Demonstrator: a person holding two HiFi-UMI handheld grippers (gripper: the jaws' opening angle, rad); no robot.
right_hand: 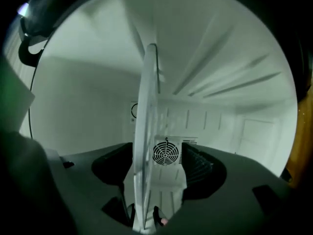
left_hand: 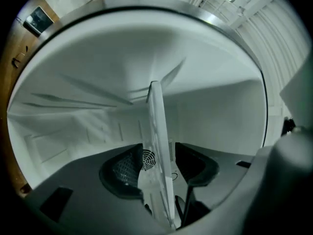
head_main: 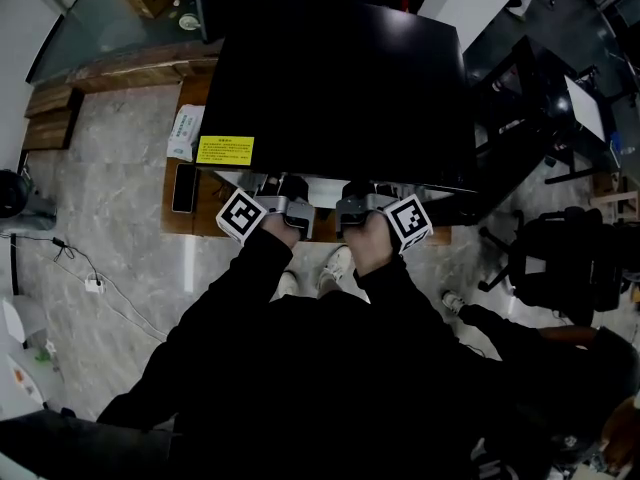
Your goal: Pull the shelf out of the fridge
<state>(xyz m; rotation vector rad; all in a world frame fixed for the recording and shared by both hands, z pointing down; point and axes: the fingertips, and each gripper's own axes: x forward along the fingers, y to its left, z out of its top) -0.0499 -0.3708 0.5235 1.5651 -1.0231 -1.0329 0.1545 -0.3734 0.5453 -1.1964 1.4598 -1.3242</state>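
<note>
Left gripper view: left claw (left_hand: 159, 169) spread around shelf (left_hand: 157, 121) edge; right claw (right_hand: 156, 165) likewise.

The fridge (head_main: 340, 78) is black outside, with a yellow sticker (head_main: 225, 149). The shelf (left_hand: 157, 131) is white. The floor (head_main: 110, 198) is streaky grey.

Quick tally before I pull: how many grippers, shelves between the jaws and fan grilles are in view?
2 grippers: left gripper, right gripper, both open
1 shelf, between both pairs of jaws
1 fan grille
Total: 4
</note>
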